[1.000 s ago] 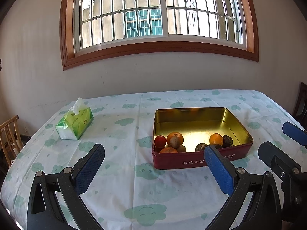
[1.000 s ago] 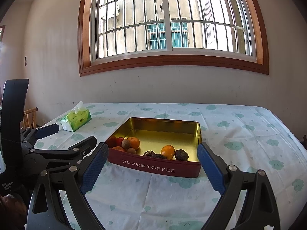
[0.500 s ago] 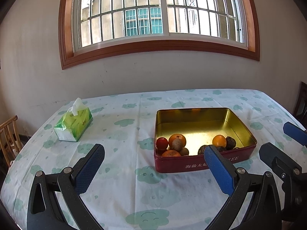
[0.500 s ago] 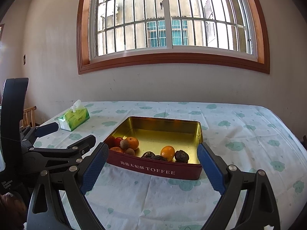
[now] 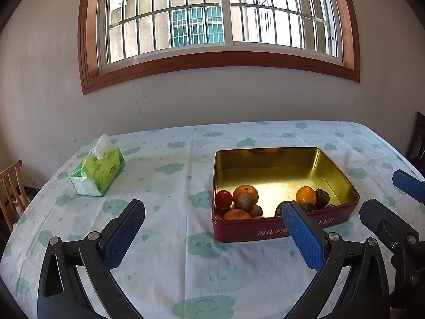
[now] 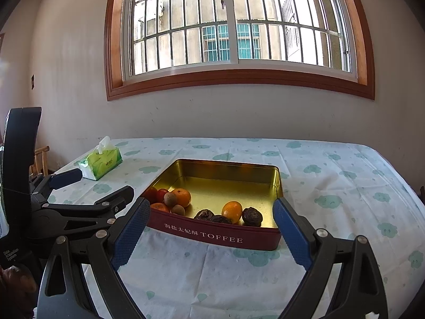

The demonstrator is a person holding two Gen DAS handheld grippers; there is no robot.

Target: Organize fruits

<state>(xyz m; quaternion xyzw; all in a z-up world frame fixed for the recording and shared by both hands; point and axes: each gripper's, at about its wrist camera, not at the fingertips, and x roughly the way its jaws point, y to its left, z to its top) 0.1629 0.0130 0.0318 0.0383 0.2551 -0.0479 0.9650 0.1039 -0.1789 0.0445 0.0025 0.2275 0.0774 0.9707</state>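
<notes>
A: Left wrist view? 
B: The left hand-held gripper is hovering spread wide, gripping nothing; fruits are sitting in the toffee tin on the table.

A: Right wrist view? 
B: The right hand-held gripper is hanging spread too, framing the tin's near wall.

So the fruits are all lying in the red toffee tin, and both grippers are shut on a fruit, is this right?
Not quite. The fruits do lie in the red toffee tin, but neither gripper holds one: the left gripper and right gripper are open with nothing between the fingers, as both wrist views show.
</notes>
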